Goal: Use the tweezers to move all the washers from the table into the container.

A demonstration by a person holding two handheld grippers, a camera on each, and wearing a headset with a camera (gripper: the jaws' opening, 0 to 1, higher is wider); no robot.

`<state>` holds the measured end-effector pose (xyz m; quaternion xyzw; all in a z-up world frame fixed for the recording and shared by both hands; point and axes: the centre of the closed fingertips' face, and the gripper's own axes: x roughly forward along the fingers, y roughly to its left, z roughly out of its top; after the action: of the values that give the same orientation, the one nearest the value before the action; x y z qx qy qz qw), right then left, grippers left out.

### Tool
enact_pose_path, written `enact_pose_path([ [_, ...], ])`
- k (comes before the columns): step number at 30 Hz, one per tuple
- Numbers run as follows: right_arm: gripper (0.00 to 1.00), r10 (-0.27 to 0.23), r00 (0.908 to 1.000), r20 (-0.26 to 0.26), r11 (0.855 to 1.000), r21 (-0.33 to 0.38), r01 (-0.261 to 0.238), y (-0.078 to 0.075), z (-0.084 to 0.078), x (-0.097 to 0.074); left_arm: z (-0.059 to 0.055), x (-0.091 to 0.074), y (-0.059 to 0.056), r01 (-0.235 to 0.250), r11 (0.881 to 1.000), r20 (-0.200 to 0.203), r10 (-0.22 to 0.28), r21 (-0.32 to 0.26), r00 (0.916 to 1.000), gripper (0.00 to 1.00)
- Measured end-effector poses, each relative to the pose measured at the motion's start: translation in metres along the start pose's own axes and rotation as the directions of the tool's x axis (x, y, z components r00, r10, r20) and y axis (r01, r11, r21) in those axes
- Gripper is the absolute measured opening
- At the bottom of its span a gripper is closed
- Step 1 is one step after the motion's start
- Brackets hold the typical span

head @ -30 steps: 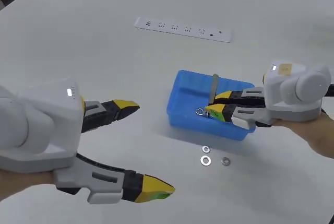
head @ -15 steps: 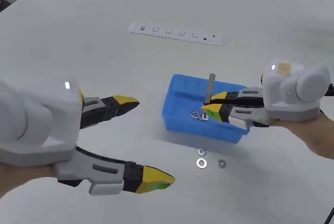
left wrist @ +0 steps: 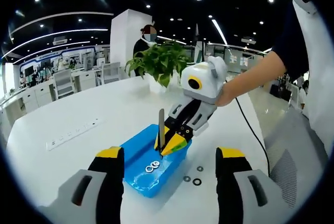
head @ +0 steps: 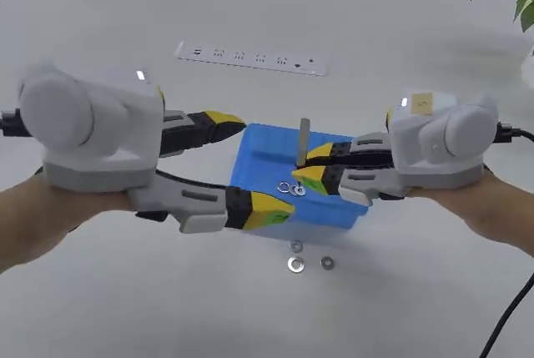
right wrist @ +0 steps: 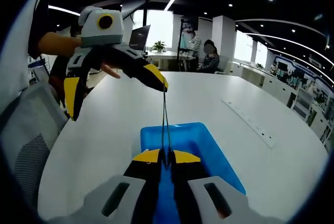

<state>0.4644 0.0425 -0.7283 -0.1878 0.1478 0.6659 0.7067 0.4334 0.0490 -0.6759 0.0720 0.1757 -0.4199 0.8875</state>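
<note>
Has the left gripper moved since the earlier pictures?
Yes. The left gripper came closer to the blue container; its jaw tips now overlap it in the head view.

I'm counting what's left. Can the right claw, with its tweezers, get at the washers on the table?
Probably yes. The washers lie on bare table beside the container, nothing over them. The right claw, shut on the tweezers, hangs over the container nearby; the left claw is off to one side.

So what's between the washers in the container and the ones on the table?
In the head view, the container's front wall, then a short bare strip of table.
</note>
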Motion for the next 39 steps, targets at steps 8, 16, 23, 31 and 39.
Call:
enact_pose_path([
  [8,0.08,0.008,1.0000,0.003,1.000,-0.027,-0.008,0.007,0.005,0.000,0.019,0.016,0.008,0.045,0.998,0.045,-0.046,0.037,0.9979,0.59],
  [16,0.08,0.019,0.9998,-0.006,0.999,-0.041,-0.019,0.010,0.003,0.001,0.029,0.024,0.008,0.092,0.991,0.046,-0.097,0.097,0.9942,0.30],
  [23,0.08,0.025,0.9997,-0.006,0.999,-0.045,-0.025,0.012,0.005,0.002,0.026,0.024,0.002,0.125,0.986,0.024,-0.129,0.113,0.9914,0.20],
  [31,0.08,0.039,0.9992,-0.010,0.998,-0.052,-0.039,0.014,0.005,0.004,0.025,0.020,-0.004,0.158,0.981,0.019,-0.161,0.116,0.9868,0.12],
  [39,0.09,0.053,0.9983,-0.024,0.996,-0.069,-0.055,0.017,0.002,0.004,0.025,0.020,-0.007,0.185,0.973,-0.003,-0.187,0.138,0.9824,0.08],
])
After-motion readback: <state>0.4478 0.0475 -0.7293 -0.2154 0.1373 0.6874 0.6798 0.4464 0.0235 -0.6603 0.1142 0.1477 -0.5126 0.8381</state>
